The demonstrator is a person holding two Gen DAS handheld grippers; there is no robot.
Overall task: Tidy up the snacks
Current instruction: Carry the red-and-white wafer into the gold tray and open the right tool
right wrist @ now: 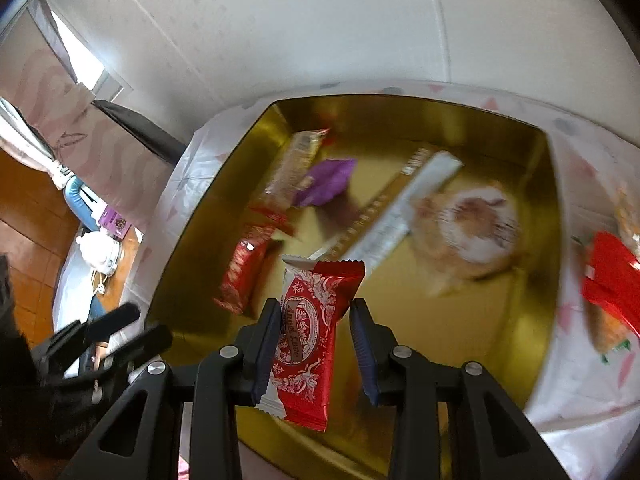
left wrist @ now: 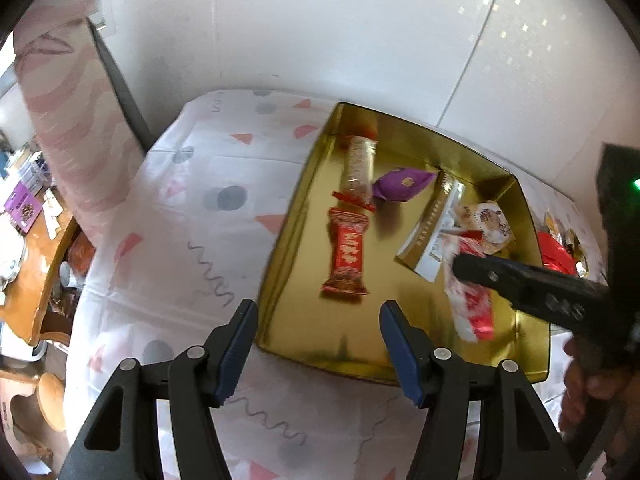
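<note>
White walls back a patterned tablecloth (left wrist: 192, 184) bearing a gold tin (left wrist: 280, 280). Right gripper (right wrist: 314, 344) seems to pinch a red-white wafer pack (right wrist: 308, 344) above the tin's six o'clock edge, though its right pad shows a gap. Left gripper (left wrist: 318, 344) gapes empty over the near rim. Inside: red bar (left wrist: 347, 256) at nine o'clock, purple candy (left wrist: 400, 185) at twelve, round cake (right wrist: 470, 232) at two.

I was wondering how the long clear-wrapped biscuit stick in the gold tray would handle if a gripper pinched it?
The biscuit stick looks long and thin, so it probably snaps if squeezed mid-length. Its glossy wrapper likely slips between the pads. Lying flat on the smooth gold tray, it may slide or roll when nudged rather than tip.
</note>
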